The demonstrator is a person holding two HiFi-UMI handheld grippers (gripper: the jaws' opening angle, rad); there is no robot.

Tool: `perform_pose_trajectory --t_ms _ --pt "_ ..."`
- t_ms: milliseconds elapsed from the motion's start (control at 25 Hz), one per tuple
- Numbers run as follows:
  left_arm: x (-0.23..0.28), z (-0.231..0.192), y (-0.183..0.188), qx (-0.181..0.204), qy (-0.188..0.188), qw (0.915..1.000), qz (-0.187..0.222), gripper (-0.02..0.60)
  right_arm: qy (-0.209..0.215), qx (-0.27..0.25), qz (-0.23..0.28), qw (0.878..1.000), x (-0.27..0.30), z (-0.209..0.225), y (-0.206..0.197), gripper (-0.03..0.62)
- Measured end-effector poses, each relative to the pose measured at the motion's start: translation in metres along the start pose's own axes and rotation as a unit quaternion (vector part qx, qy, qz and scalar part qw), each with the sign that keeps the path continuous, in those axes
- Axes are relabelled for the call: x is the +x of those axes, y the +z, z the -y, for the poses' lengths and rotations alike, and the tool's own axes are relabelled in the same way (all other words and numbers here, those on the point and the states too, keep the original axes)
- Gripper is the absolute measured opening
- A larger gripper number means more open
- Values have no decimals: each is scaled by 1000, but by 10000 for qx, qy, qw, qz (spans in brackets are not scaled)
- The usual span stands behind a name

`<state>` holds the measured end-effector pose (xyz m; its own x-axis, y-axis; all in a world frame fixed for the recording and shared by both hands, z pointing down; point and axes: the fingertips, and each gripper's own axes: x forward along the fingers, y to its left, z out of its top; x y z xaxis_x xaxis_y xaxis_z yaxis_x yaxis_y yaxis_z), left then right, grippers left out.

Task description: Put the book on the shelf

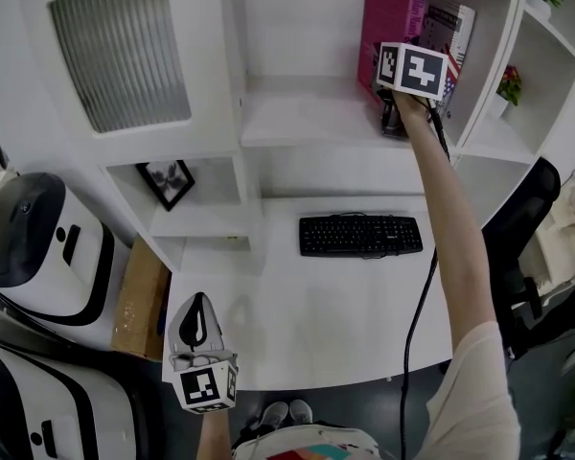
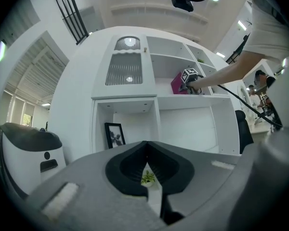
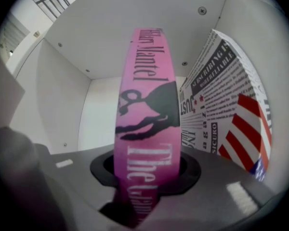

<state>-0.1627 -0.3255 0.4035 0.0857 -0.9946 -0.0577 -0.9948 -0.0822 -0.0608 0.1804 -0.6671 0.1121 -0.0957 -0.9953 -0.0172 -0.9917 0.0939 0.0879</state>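
The right gripper (image 3: 144,177) is clamped on the spine of the pink book (image 3: 147,105), its jaws pressing the lower spine from both sides. This keeps the book upright and lets it go into the shelf (image 1: 307,113) pages first. In the head view the book sits at about 1 o'clock, inside the upper compartment, with its foot at or just above the board; whether it rests there cannot be told. At its 3 o'clock a second book (image 3: 221,114) with newsprint and stripes leans against the side wall. That is probably why the pink one is brought in beside it, where it will have something to stand against. The grip looks worth keeping until the book bears on the board. The left gripper (image 2: 147,170) is closed on nothing and waits at 7 o'clock over the near edge of the desk (image 1: 345,314), out of the way.
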Motion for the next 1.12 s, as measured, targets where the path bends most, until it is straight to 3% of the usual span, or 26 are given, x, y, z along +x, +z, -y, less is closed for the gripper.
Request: perform_pose_trajectory --t_ms 320,800,1000,1120 --pt "-8 -8 9 14 61 9999 98 -2 108 -240 266 9993 -24 -8 18 284" --pt "-18 21 38 9 -348 9984 450 -2 7 -405 574 9975 -95 9 46 305" --pt "-27 39 48 -1 -601 9966 569 -2 543 -476 1093 9914 -160 -16 62 305" --pt "-31 52 53 -1 -745 9949 674 -2 907 -131 1546 9837 -213 -30 67 301"
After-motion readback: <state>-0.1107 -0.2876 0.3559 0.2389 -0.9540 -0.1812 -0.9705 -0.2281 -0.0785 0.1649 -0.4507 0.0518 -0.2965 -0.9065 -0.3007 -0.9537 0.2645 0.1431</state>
